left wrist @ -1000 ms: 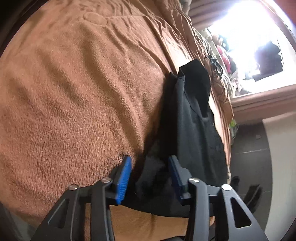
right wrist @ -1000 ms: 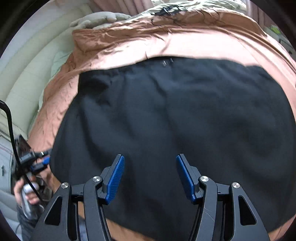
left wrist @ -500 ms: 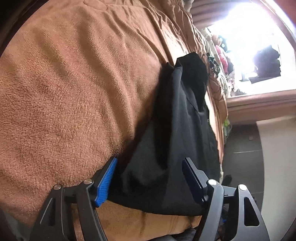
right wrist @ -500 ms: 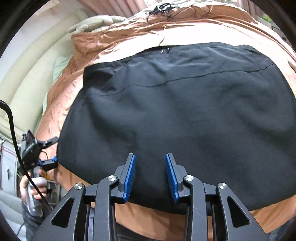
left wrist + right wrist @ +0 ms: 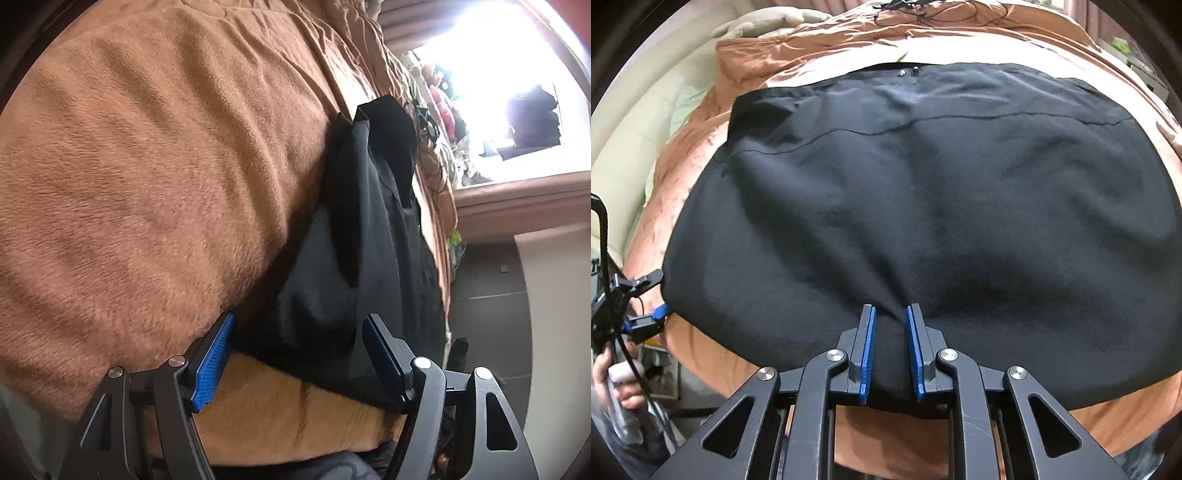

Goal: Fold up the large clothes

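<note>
In the right wrist view, the right gripper [image 5: 890, 314] has its blue-padded jaws nearly together, pinching a fold of the black garment [image 5: 923, 206] at its near hem, so that creases run away from the pinch into the cloth. Beyond the jaws the garment lies spread wide over the brown blanket [image 5: 831, 48] on the bed, with a seam line crossing it farther out and two small metal fasteners at its far edge. Off to the left of these jaws, at the garment's left corner, the left gripper [image 5: 659, 293] shows with its jaws standing apart, and the person's left hand [image 5: 617, 384] holds its handle below. In the left wrist view, the left gripper [image 5: 297, 332] has its jaws wide apart with the garment's corner [image 5: 354, 258] lying between them, the cloth bunched in a dark fold but not clamped. The left jaw rests against the blanket's [image 5: 147, 177] fuzzy pile. Ahead of these jaws the garment runs away in a narrowing strip along the bed's edge. Farther off, to the right, are a bright window [image 5: 491, 70] and dark floor tiles [image 5: 487, 273].
</note>
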`<move>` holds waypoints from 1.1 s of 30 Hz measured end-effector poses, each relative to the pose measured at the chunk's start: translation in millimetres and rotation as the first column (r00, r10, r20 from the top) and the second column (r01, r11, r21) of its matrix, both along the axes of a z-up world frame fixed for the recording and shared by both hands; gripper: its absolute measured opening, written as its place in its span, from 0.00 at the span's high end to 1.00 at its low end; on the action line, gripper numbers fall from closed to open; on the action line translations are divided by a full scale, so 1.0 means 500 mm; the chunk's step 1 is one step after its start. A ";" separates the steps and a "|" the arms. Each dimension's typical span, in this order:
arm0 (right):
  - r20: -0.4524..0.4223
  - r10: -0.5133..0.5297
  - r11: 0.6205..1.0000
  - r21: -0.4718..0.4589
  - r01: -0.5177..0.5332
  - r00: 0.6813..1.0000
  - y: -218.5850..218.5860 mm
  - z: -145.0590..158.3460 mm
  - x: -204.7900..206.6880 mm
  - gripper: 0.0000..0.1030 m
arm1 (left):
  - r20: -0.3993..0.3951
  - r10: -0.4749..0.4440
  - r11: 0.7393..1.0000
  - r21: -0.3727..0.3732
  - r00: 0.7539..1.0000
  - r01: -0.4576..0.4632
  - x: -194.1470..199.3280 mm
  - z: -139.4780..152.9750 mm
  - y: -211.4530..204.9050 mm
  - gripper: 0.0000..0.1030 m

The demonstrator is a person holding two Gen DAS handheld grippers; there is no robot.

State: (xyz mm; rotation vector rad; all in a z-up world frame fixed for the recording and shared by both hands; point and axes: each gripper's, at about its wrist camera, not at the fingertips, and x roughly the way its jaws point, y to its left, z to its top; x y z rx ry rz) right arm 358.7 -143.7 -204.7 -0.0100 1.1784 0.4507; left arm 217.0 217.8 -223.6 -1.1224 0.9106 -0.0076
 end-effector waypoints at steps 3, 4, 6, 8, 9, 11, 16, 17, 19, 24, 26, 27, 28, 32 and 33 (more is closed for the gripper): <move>-0.010 -0.011 1.000 0.011 0.011 1.000 -0.002 -0.009 0.010 0.82 | 0.030 0.000 1.000 -0.026 1.000 0.001 0.021 -0.008 0.000 0.30; -0.011 -0.013 1.000 0.015 0.013 1.000 -0.003 -0.011 0.013 0.82 | 0.030 0.002 1.000 -0.022 1.000 -0.001 0.027 -0.006 -0.001 0.30; -0.011 -0.017 1.000 0.018 0.018 1.000 -0.001 -0.011 0.022 0.82 | 0.033 -0.004 1.000 -0.014 0.999 0.004 0.033 0.001 -0.003 0.32; -0.007 -0.019 1.000 0.016 0.019 1.000 0.004 -0.010 0.029 0.82 | 0.028 0.004 1.000 -0.015 1.000 -0.003 0.035 0.004 -0.004 0.56; -0.005 -0.020 1.000 0.012 0.020 1.000 0.009 -0.010 0.036 0.82 | 0.032 0.011 1.000 -0.030 0.999 -0.010 0.031 0.004 -0.004 0.59; 0.016 -0.015 1.000 -0.008 0.015 1.000 0.026 -0.006 0.052 0.82 | 0.044 0.022 1.000 -0.014 0.999 -0.022 0.032 0.014 -0.012 0.64; 0.035 -0.012 1.000 -0.025 0.013 0.999 0.052 0.001 0.101 0.82 | 0.049 0.019 1.000 0.022 0.999 -0.020 0.033 0.026 -0.021 0.65; 0.038 -0.013 0.999 -0.028 0.014 0.999 0.058 0.002 0.116 0.82 | 0.040 0.026 1.000 0.007 0.999 -0.026 0.035 0.019 -0.017 0.65; 0.038 -0.020 0.999 -0.026 0.021 0.999 0.064 0.001 0.137 0.82 | 0.008 0.039 0.999 -0.005 0.999 -0.039 0.040 0.006 -0.013 0.65; 0.047 -0.033 0.999 -0.028 0.035 0.998 0.077 0.005 0.185 0.82 | -0.018 0.059 0.998 0.030 0.998 -0.058 0.044 0.006 -0.022 0.67; 0.048 -0.039 0.999 -0.027 0.040 0.998 0.080 0.006 0.210 0.82 | -0.024 0.068 0.997 0.027 0.997 -0.067 0.043 0.005 -0.026 0.70; 0.049 -0.040 0.999 -0.028 0.042 0.998 0.083 0.006 0.220 0.82 | -0.030 0.071 0.997 0.022 0.997 -0.071 0.040 0.006 -0.026 0.70; 0.051 -0.041 0.999 -0.030 0.043 0.998 0.087 0.007 0.233 0.82 | -0.032 0.073 0.997 0.019 0.997 -0.072 0.038 0.008 -0.026 0.71; 0.049 -0.052 0.998 -0.030 0.053 0.997 0.099 0.006 0.281 0.83 | -0.045 0.083 0.997 0.007 0.996 -0.083 0.032 0.014 -0.022 0.73; 0.049 -0.055 0.998 -0.026 0.056 0.997 0.102 0.005 0.292 0.82 | -0.052 0.086 0.996 0.008 0.995 -0.085 0.032 0.014 -0.022 0.73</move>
